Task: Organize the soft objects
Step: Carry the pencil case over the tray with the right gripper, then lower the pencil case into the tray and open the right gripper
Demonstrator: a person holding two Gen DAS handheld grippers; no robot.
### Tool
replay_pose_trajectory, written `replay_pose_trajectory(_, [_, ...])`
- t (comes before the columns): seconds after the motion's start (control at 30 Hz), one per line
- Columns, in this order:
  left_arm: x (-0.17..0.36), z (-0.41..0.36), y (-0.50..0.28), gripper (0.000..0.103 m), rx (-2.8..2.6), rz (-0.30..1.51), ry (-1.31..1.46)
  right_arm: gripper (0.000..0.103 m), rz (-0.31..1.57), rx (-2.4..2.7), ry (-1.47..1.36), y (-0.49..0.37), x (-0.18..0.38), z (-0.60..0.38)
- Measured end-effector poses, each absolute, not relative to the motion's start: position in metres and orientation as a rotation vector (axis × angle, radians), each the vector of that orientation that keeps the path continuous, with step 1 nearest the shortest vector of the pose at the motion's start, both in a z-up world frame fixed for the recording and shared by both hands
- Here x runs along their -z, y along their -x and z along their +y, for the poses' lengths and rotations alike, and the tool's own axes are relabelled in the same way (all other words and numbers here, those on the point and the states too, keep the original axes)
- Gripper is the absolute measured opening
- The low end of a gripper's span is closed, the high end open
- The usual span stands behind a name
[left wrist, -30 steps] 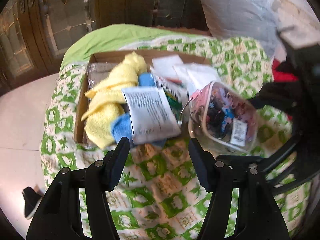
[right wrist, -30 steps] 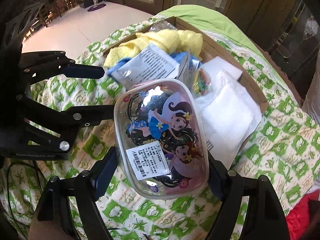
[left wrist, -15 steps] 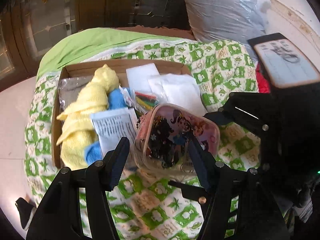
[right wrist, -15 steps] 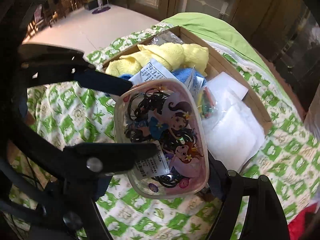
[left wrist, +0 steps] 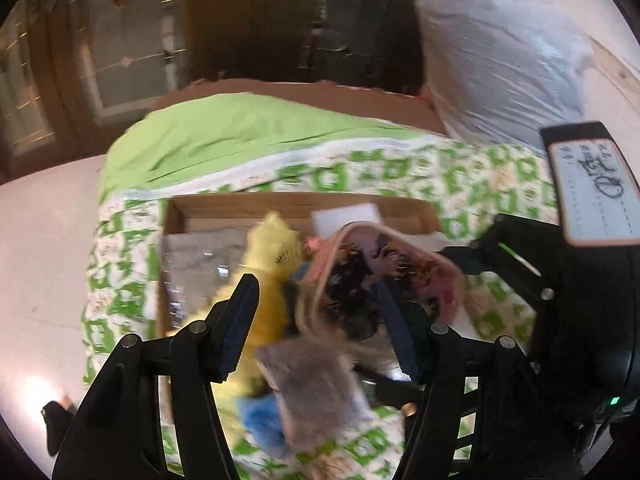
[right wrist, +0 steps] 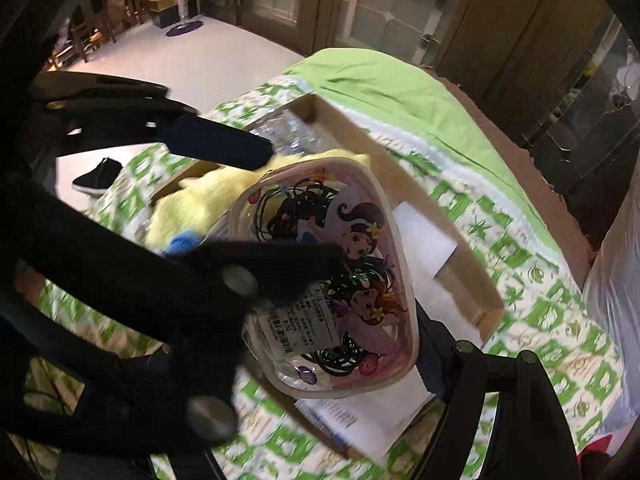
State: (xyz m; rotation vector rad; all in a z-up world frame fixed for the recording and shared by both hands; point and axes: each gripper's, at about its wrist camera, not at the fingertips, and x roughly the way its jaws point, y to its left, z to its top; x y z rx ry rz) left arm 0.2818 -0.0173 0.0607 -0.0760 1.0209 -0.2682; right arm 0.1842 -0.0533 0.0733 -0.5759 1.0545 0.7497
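Over green-print bedspread (right wrist: 532, 312), right gripper (right wrist: 320, 344) clamps cartoon pouch (right wrist: 332, 280), barcode label unreadable; left gripper (left wrist: 324, 316) fingers apart.

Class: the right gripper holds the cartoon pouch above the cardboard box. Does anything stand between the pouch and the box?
Yes. The left gripper reaches across the cartoon pouch, one finger in front of it, and a yellow towel is piled in the cardboard box beneath.
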Motion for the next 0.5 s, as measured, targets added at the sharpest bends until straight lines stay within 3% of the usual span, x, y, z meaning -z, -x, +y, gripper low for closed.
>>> replay_pose_trajectory(0.37, [-0.044, 0.009, -0.266, 0.068, 0.144, 0.999, 0.065, 0.086, 1.066, -0.715, 0.455, -0.199, -0.059, -0.059])
replay_pose_trajectory(0.47, [-0.054, 0.006, -0.242, 0.068, 0.125, 0.949, 0.019, 0.092, 1.032, -0.711, 0.366, -0.190, -0.075, -0.074])
replay_pose_trajectory(0.5, [-0.057, 0.005, -0.231, 0.068, 0.119, 0.930, 0.001, 0.099, 1.024, -0.711, 0.334, -0.184, -0.080, -0.081])
